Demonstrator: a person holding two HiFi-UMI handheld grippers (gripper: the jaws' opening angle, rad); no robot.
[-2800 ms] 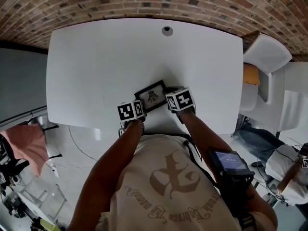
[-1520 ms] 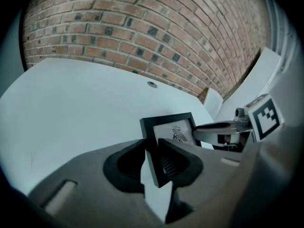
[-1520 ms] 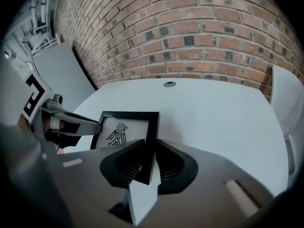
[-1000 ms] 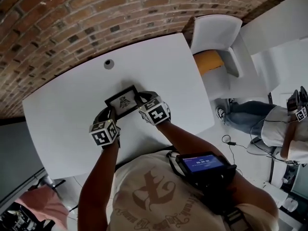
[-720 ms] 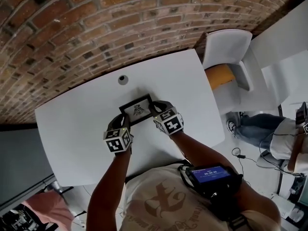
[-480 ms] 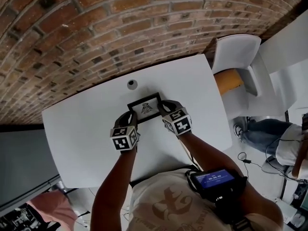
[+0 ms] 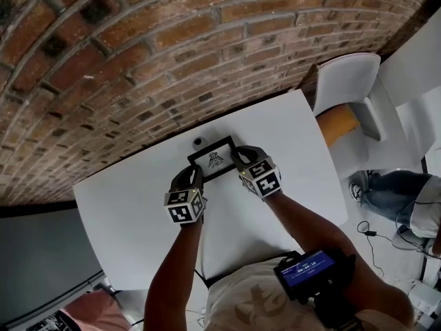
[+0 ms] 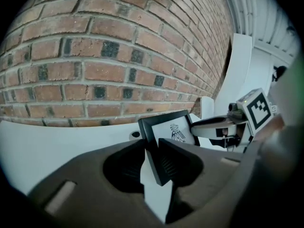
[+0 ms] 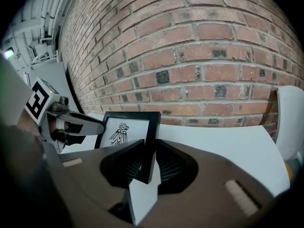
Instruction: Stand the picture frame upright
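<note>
1. Your left gripper (image 7: 193,174): jaws partly closed, clamped on the picture frame's left edge.
2. Picture frame (image 7: 215,159): at the far side of the table (image 7: 131,209), near the brick wall, tipped up facing you. The raising looks largely done.
3. Your right gripper (image 7: 238,156): jaws clamped on the frame's right edge. Left for you to do: seat the frame and let go.

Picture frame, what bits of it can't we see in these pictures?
- Back of the picture frame and any stand: every view faces its front or side edge.
- Most of its bottom edge: left gripper view, behind the left claw; right gripper view, behind the right claw. Whether it touches the table is unclear.
- The drawing: head view, too small to make out.
</note>
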